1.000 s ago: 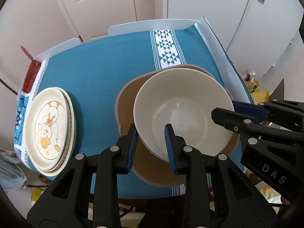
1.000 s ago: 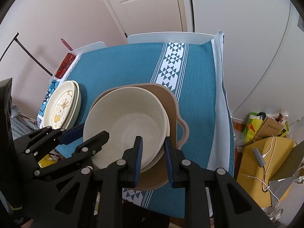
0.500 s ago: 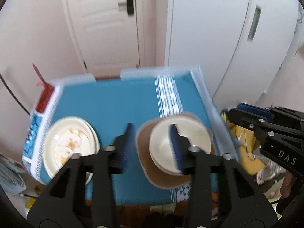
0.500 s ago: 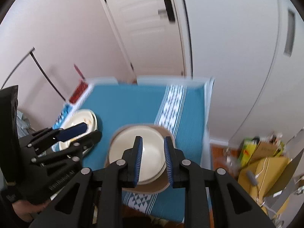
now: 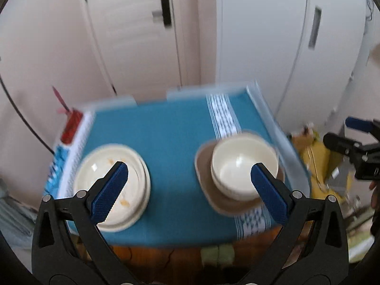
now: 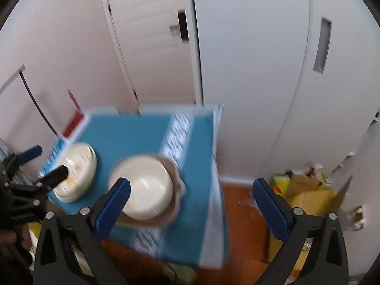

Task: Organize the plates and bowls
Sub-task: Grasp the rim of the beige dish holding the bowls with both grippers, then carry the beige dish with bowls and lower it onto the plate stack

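A cream bowl (image 5: 244,166) sits in a tan dish (image 5: 228,204) on the right of the blue-clothed table (image 5: 171,142). A stack of cream plates (image 5: 111,185) sits on the left. Both views are blurred. My left gripper (image 5: 190,190) is wide open, empty, high above and back from the table. My right gripper (image 6: 191,201) is also wide open and empty, pulled back; it sees the bowl (image 6: 144,190), the tan dish (image 6: 174,204) and the plates (image 6: 76,175). The right gripper (image 5: 353,142) also shows at the right edge of the left wrist view.
White doors and cabinet fronts (image 5: 261,35) stand behind the table. Cardboard boxes and bags (image 6: 308,190) lie on the floor to the right of the table. A red item (image 5: 71,125) lies at the table's far left corner.
Both grippers have let go of the bowl's rim, opened wide and pulled up and back from the table. The bowl stays in the tan dish.
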`<state>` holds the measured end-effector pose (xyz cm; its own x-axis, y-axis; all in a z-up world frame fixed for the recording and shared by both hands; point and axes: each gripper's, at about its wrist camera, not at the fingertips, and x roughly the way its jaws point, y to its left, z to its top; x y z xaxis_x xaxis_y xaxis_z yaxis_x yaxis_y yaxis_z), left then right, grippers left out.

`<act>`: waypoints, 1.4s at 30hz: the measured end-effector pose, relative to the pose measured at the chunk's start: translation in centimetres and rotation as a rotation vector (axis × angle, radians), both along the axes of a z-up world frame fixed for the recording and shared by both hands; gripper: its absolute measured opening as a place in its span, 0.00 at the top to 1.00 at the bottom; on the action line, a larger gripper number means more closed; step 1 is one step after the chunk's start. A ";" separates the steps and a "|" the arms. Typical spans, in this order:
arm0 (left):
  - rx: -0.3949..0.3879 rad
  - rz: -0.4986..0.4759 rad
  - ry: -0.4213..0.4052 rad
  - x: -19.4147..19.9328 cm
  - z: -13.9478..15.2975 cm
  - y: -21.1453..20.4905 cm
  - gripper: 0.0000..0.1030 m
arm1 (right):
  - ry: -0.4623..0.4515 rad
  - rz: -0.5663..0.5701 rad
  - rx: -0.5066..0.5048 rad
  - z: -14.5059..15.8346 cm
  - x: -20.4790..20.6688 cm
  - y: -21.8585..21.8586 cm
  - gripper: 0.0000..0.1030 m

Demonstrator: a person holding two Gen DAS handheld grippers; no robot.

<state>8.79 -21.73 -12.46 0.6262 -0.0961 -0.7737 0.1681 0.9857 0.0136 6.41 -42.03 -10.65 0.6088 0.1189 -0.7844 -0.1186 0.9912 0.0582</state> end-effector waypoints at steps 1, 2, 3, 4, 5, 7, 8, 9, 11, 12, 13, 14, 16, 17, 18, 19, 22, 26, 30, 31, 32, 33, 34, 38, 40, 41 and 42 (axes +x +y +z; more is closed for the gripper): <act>-0.002 -0.015 0.039 0.2 -0.9 0.1 0.00 | 0.034 0.011 -0.015 -0.7 0.2 -0.1 0.01; 0.007 -0.029 0.085 0.6 -1.8 0.1 0.00 | 0.056 0.021 -0.029 -1.1 0.4 -0.1 0.01; 0.015 -0.042 0.118 1.0 -2.6 0.1 0.00 | 0.086 0.033 -0.053 -1.8 0.8 0.0 0.01; 0.025 -0.052 0.146 1.2 -3.4 0.0 0.00 | 0.118 0.047 -0.078 -2.5 1.2 0.1 0.01; 0.039 -0.062 0.172 1.5 -4.2 0.0 0.00 | 0.156 0.070 -0.101 -3.4 1.8 0.2 0.01; 0.059 -0.092 0.233 2.2 -5.8 -0.3 0.00 | 0.231 0.113 -0.117 -5.1 2.9 0.5 0.01; 0.063 -0.100 0.252 2.3 -6.3 -0.4 0.00 | 0.274 0.135 -0.110 -6.2 3.6 0.7 0.01; 0.068 -0.113 0.277 2.7 -7.0 -0.6 0.00 | 0.303 0.148 -0.105 -6.9 4.0 0.9 0.01; 0.073 -0.140 0.323 3.4 -8.3 -1.0 0.00 | 0.359 0.171 -0.118 -8.4 4.9 1.2 0.04; 0.069 -0.151 0.349 3.8 -8.9 -1.2 0.01 | 0.385 0.186 -0.132 -9.1 5.3 1.5 0.07; 0.065 -0.158 0.368 4.2 -9.4 -1.4 0.01 | 0.416 0.210 -0.150 -9.9 5.8 1.9 0.09; 0.064 -0.162 0.382 4.5 -9.8 -1.4 0.02 | 0.434 0.225 -0.162 -10.4 5.9 2.1 0.13; 0.079 -0.174 0.414 5.0 -10.6 -1.8 0.05 | 0.482 0.266 -0.187 -11.4 6.4 2.7 0.20; 0.084 -0.181 0.425 5.2 -11.0 -2.0 0.07 | 0.501 0.289 -0.183 -11.9 6.6 3.2 0.25; 0.088 -0.186 0.439 5.4 -11.4 -2.1 0.10 | 0.516 0.305 -0.188 -12.2 6.8 3.5 0.29; 0.085 -0.192 0.457 5.6 -11.8 -2.3 0.11 | 0.527 0.321 -0.198 -12.4 6.9 3.8 0.30; 0.063 -0.198 0.491 6.0 -13.0 -2.6 0.20 | 0.551 0.365 -0.221 -13.3 7.2 4.5 0.41; 0.009 -0.199 0.511 6.4 -14.4 -3.0 0.50 | 0.540 0.393 -0.225 -14.3 7.0 4.9 0.48; -0.006 -0.200 0.505 6.5 -15.7 -3.7 0.67 | 0.493 0.396 -0.189 -14.9 6.9 4.8 0.58; -0.006 -0.199 0.504 6.6 -15.9 -3.8 0.67 | 0.486 0.402 -0.170 -15.1 6.9 4.8 0.62; -0.009 -0.200 0.488 6.5 -15.9 -3.9 0.68 | 0.481 0.408 -0.146 -15.5 6.9 5.0 0.70; -0.006 -0.205 0.472 6.4 -15.9 -4.0 0.72 | 0.478 0.412 -0.133 -15.8 6.9 5.1 0.74; -0.010 -0.208 0.461 6.3 -15.8 -4.0 0.75 | 0.477 0.416 -0.092 -15.9 6.8 5.0 0.76; -0.014 -0.225 0.440 5.9 -15.6 -4.4 0.84 | 0.441 0.409 -0.047 -15.9 6.5 4.8 0.78; -0.020 -0.228 0.433 5.8 -15.6 -4.4 0.84 | 0.443 0.411 -0.033 -16.0 6.4 4.6 0.78; -0.026 -0.229 0.431 5.7 -15.6 -4.3 0.84 | 0.444 0.411 -0.027 -16.1 6.5 4.6 0.78; -0.027 -0.233 0.427 5.6 -15.6 -4.3 0.84 | 0.448 0.411 -0.022 -16.0 6.6 4.7 0.78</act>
<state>14.36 -26.03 -28.06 0.2129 -0.2195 -0.9521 0.3689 0.9204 -0.1297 12.99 -37.37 -26.64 0.1268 0.2552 -0.9585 -0.4604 0.8711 0.1710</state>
